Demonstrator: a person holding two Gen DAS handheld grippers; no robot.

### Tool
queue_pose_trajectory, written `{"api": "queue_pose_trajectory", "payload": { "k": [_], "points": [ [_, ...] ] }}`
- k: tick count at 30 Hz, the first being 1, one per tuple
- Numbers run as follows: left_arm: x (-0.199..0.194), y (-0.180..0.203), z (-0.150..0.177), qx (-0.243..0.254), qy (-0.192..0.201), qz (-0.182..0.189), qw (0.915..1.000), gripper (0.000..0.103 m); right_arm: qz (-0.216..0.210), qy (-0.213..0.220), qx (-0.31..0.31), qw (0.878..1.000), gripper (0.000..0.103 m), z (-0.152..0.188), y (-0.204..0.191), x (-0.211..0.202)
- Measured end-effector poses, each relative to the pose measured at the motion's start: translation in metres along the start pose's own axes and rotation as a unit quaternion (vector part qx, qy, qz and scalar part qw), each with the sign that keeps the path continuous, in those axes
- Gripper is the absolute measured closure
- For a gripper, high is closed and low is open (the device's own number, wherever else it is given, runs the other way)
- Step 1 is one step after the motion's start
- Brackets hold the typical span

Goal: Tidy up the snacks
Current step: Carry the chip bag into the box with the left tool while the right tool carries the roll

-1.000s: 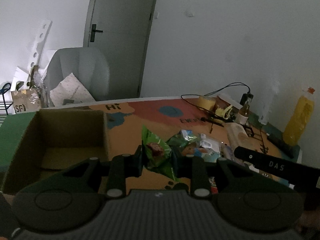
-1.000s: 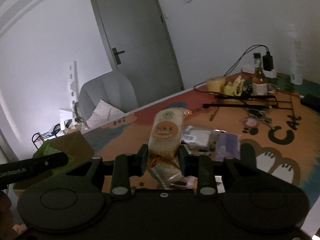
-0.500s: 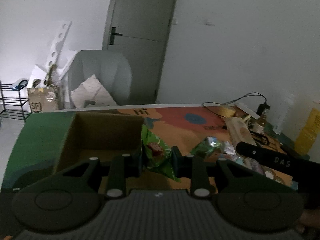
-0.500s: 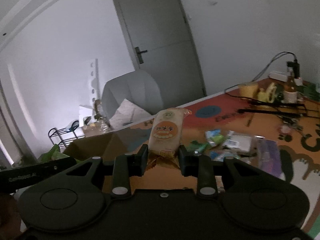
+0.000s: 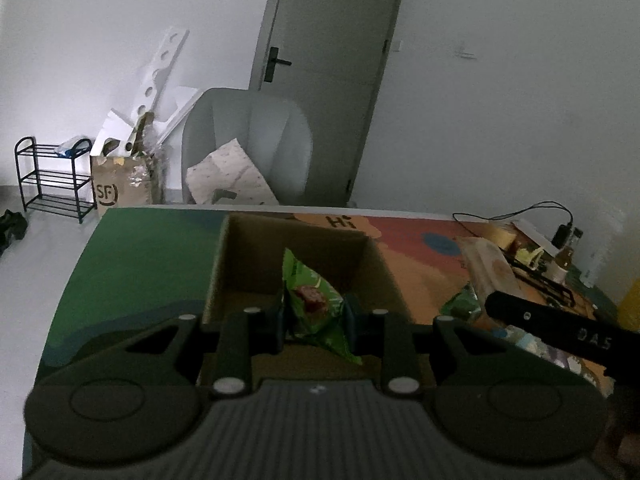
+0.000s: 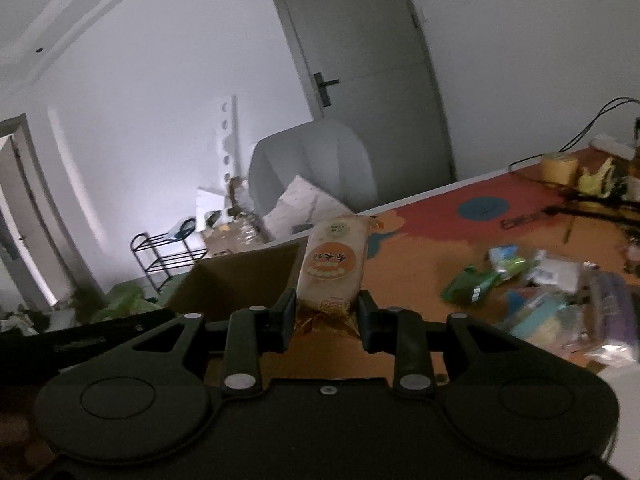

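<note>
Left claw with green packet now over cardboard box; right claw nearer box.

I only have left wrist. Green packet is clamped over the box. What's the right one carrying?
Observer: The right gripper is shut on a tall orange-labelled packet, held upright.
Operator: Is it at the box too?
Observer: The cardboard box sits left of that packet in the right wrist view, its open top showing.
Operator: Anything left to sort?
Observer: Yes, a loose pile of snacks lies on the mat at right.
</note>
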State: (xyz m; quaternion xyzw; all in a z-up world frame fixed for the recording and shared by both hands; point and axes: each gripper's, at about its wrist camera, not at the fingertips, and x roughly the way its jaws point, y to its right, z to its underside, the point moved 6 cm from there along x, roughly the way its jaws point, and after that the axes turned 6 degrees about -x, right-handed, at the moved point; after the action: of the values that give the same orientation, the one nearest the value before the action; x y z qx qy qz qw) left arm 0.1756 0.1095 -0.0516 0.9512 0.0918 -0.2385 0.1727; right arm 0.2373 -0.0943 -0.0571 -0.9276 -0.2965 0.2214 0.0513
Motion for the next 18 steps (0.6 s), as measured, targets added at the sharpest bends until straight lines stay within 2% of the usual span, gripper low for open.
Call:
{"api": "queue_pose_trajectory", "payload": {
  "k": [8, 13, 15, 18],
  "points": [
    [0.014, -0.009, 0.000, -0.009, -0.014, 0.006, 0.9998, 0.075, -0.012, -0.001, -0.011, 1.000, 0.073, -0.002, -0.027, 0.016],
    [0.010, -0.013, -0.003, 0.003, -0.001, -0.011, 0.9999, 0.069, -0.024, -0.005, -0.014, 1.000, 0.073, -0.003, -0.037, 0.026],
    [0.007, -0.018, -0.004, -0.007, 0.000, -0.013, 0.9999, 0.061, -0.031, -0.007, -0.013, 0.999, 0.073, -0.004, -0.040, 0.030],
    [0.003, -0.024, -0.004, -0.013, 0.001, -0.020, 0.9997, 0.055, -0.041, -0.009, -0.011, 0.999, 0.073, -0.005, -0.046, 0.035]
  ]
}}
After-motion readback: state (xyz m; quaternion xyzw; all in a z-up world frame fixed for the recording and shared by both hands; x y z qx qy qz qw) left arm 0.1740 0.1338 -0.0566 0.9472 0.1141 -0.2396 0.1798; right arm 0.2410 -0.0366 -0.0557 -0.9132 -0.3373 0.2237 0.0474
